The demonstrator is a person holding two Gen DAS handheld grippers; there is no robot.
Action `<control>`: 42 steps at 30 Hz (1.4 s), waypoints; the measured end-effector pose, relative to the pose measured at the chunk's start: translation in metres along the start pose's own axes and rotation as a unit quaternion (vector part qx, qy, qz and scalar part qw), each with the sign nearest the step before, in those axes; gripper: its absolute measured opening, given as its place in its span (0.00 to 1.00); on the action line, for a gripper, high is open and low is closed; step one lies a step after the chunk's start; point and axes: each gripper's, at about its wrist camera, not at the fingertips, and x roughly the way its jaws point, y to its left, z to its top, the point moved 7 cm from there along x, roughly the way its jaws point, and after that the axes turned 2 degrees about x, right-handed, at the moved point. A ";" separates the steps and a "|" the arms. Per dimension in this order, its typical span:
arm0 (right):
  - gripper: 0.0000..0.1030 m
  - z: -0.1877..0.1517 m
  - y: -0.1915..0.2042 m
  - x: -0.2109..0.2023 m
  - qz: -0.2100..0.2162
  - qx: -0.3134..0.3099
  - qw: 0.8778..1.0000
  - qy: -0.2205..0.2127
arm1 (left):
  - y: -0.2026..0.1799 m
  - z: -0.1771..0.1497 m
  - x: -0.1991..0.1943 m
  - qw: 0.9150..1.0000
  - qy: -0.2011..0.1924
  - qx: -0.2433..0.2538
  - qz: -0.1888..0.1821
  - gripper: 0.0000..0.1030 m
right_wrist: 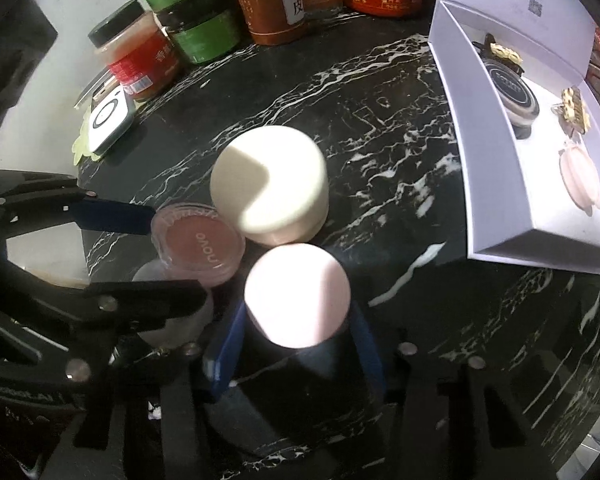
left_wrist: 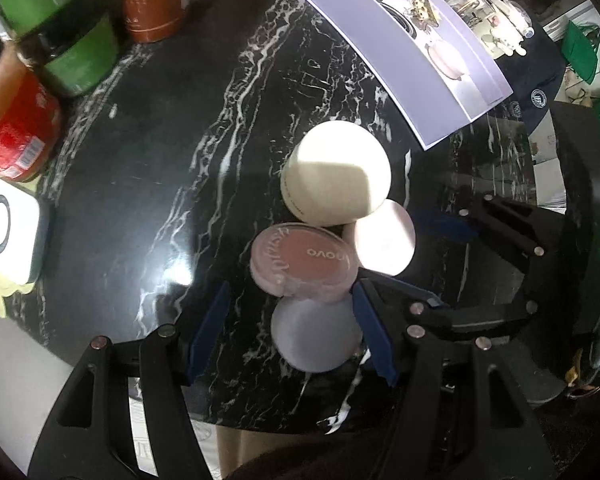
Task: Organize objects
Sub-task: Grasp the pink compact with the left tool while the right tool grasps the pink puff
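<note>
A black marble table [left_wrist: 148, 168] with white veins carries everything, and the two cameras split it unevenly. The open white box [right_wrist: 548, 248] is the largest thing on it: the right wrist view looks down into it and shows a dark round compact [right_wrist: 514, 98] and a pale pink disc [right_wrist: 580, 178] inside, while the left wrist view catches the box only along its side wall, at the far right. The jars at the back edge read better from the right wrist, where the green jars [right_wrist: 198, 28], the red-labelled jar [right_wrist: 138, 60] and an amber jar [right_wrist: 268, 4] with a printed label stand in a row. The cream jar [left_wrist: 336, 176] stands mid-table, touching the pink-lidded container [right_wrist: 298, 294] and the clear blush pot [left_wrist: 304, 264] marked "novo". The right gripper [right_wrist: 296, 344] has its blue fingers against both sides of the pink-lidded container, though shadow there makes firm contact hard to confirm. The left gripper [left_wrist: 288, 332] is spread wide; in its own view a grey round lid [left_wrist: 316, 334] lies between its fingers, near the right one, just below the blush pot. From the right wrist that lid is mostly hidden behind the left gripper's black frame.
</note>
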 end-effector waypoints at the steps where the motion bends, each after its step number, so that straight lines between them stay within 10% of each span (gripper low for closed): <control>1: 0.50 0.000 -0.001 0.000 0.000 0.001 1.000 0.000 | 0.000 0.002 0.001 1.000 0.001 0.002 0.000 0.60; 11: 0.50 -0.008 -0.020 -0.005 -0.006 0.025 1.000 0.002 | -0.003 0.012 0.012 1.000 0.009 0.005 -0.008 0.59; 24: 0.50 -0.019 -0.030 -0.011 -0.012 0.054 0.998 -0.002 | -0.014 0.016 0.017 0.998 0.015 0.046 0.030 0.26; 42: 0.50 -0.036 -0.038 -0.017 -0.006 0.098 0.995 -0.007 | -0.001 0.023 0.002 1.000 0.003 0.024 -0.003 0.24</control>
